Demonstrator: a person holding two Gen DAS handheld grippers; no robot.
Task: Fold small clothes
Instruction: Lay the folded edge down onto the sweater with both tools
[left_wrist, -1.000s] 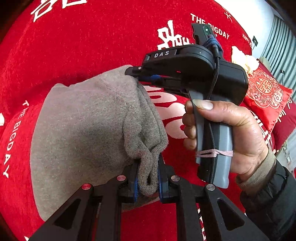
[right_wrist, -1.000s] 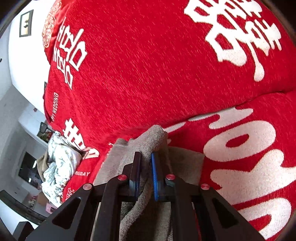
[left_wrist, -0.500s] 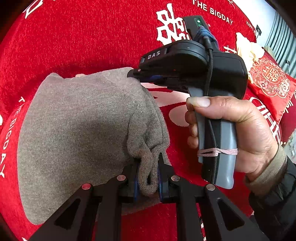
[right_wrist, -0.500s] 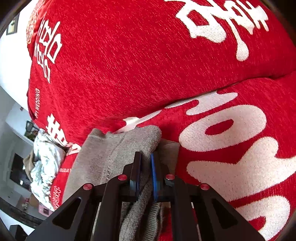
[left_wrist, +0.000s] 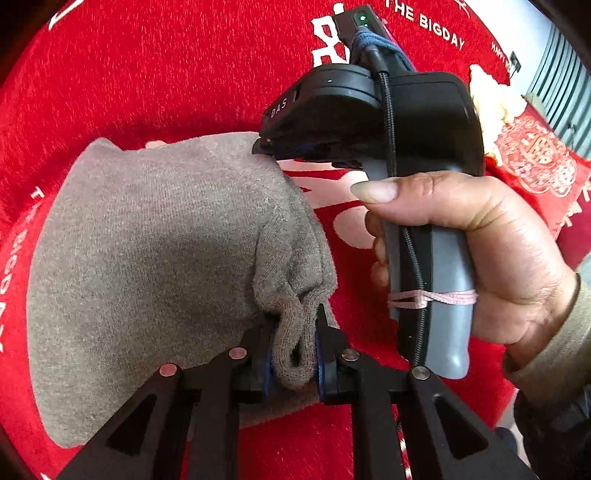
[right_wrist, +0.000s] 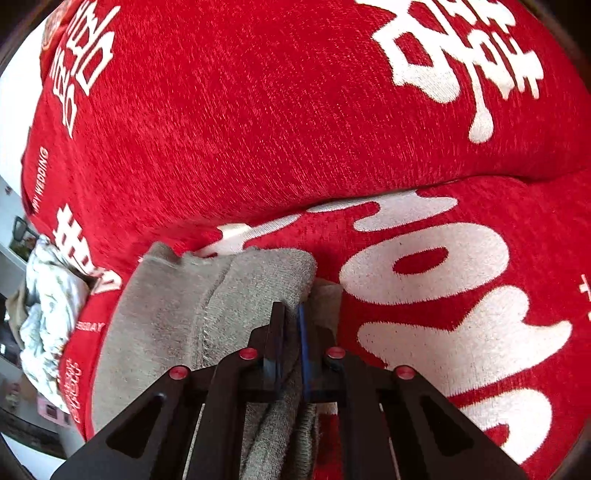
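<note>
A small grey-brown knit garment (left_wrist: 147, 266) lies folded over on a red cover. My left gripper (left_wrist: 293, 347) is shut on its bunched ribbed edge at the near right corner. My right gripper (left_wrist: 291, 149), held by a hand (left_wrist: 461, 251), is shut on the garment's far right corner. In the right wrist view the garment (right_wrist: 192, 321) spreads to the left, and the right gripper (right_wrist: 290, 325) pinches a fold of it between the blue pads.
The red cover (right_wrist: 258, 110) with white lettering is a sofa seat and backrest. A red patterned cushion (left_wrist: 535, 166) lies at the right. A crumpled white cloth (right_wrist: 48, 314) sits past the sofa's left end.
Both grippers have brought the held edge down and leftward. The garment now lies flatter and wider on the seat. Both stay shut on it.
</note>
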